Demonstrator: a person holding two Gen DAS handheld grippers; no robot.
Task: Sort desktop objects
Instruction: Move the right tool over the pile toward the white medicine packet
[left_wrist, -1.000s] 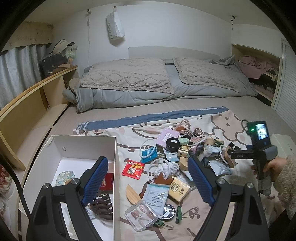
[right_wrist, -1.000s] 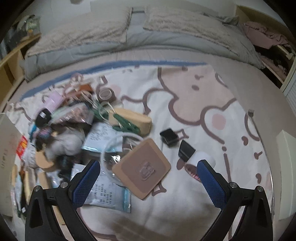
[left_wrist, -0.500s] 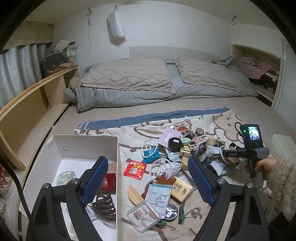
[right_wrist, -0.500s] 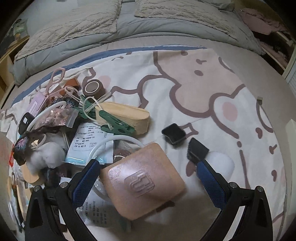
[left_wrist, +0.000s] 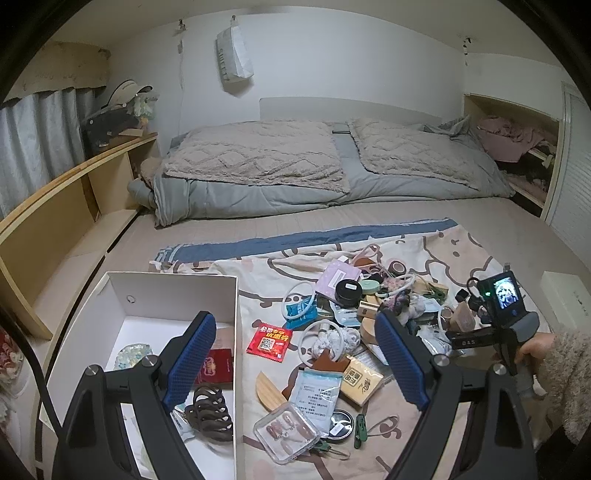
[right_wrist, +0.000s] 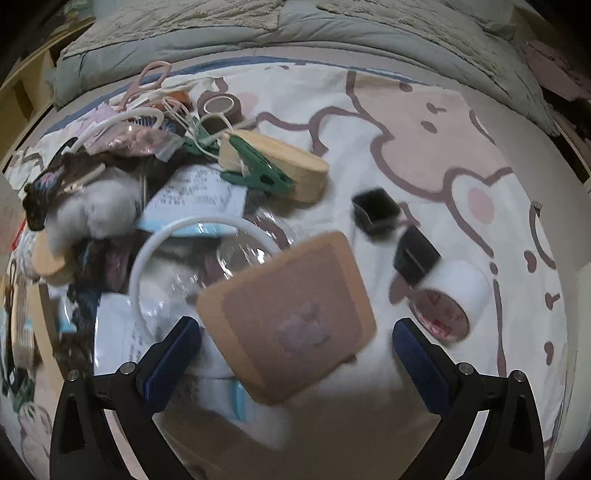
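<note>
Now my right gripper (right_wrist: 295, 354), jaws wide and empty, brackets the tan pad (right_wrist: 286, 314) near the blanket's (right_wrist: 424, 155) right edge. Looks stiff, light, flat: I'd pinch opposite edges. Left gripper (left_wrist: 295, 356) open, idle.

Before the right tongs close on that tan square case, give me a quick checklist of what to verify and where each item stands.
1. Right tongs open: ok, both blue pads stand apart with nothing pressed.
2. Tan square case between the pads: ok, it sits in the gap, tilted on the pile.
3. Pads clear of neighbours: not ok, the white ring and clear plastic wrap lie close by the left pad.
4. Tape roll out of the way: ok, it lies outside the right pad.
5. White box ready: ok, open with bare floor left.
6. Left tongs free: ok, open and holding nothing.
</note>
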